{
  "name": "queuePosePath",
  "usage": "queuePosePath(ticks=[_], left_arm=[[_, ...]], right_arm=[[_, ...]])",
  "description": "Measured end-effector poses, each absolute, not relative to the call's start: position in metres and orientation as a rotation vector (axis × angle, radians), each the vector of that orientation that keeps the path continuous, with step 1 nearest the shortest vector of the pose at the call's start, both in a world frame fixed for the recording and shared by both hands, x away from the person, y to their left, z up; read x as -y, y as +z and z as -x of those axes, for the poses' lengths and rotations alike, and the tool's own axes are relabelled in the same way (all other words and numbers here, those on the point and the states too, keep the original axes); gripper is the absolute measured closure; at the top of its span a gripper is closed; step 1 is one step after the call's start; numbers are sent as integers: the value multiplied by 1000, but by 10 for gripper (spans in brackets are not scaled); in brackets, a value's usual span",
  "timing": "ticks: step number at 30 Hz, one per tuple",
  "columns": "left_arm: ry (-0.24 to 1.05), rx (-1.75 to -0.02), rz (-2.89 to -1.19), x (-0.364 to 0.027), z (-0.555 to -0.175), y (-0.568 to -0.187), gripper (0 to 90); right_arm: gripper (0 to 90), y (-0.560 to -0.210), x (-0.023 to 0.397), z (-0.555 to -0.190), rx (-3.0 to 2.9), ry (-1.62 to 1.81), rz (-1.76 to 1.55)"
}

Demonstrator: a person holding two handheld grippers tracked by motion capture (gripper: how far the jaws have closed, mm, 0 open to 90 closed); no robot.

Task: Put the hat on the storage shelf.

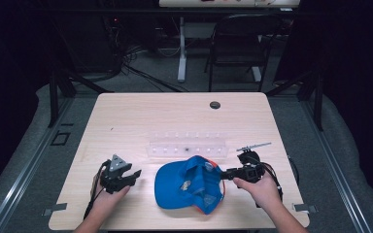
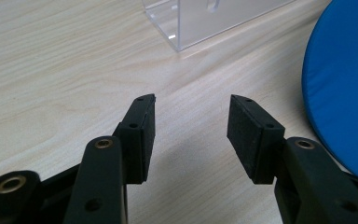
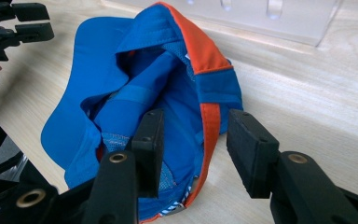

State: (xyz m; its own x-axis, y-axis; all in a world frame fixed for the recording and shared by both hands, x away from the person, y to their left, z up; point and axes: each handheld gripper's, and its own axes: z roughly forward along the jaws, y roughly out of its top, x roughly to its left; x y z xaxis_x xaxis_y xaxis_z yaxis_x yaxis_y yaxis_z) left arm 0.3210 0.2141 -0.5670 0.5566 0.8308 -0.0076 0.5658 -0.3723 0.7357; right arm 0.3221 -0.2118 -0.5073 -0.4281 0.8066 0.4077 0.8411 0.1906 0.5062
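Observation:
A blue cap [image 1: 184, 187] with orange trim lies upside down near the table's front middle, its brim toward the left. My right gripper [image 1: 223, 173] is open at the cap's right edge. In the right gripper view its jaws [image 3: 195, 116] straddle the orange-edged back rim of the cap [image 3: 121, 88], one jaw over the inside and one outside, neither pressing on it. My left gripper [image 1: 135, 174] stands open just left of the brim. Its jaws [image 2: 191, 112] hover over bare wood, with the cap's brim [image 2: 340, 93] at the right. The left gripper [image 3: 42, 19] appears beyond the cap.
A clear acrylic rack [image 1: 187, 148] with a row of pegs stands just behind the cap, close to both grippers [image 2: 205, 23] [image 3: 279, 18]. A round cable hole [image 1: 215, 105] marks the far side of the wooden table [image 1: 126, 121]. A folding chair [image 1: 238, 39] stands beyond it.

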Motion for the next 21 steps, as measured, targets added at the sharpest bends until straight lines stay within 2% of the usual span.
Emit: queuePosePath(ticks=[21], left_arm=[[474, -1114, -2084, -214, -321, -567, 523]], right_arm=[[568, -539, 206, -327, 2305, -962, 1628]])
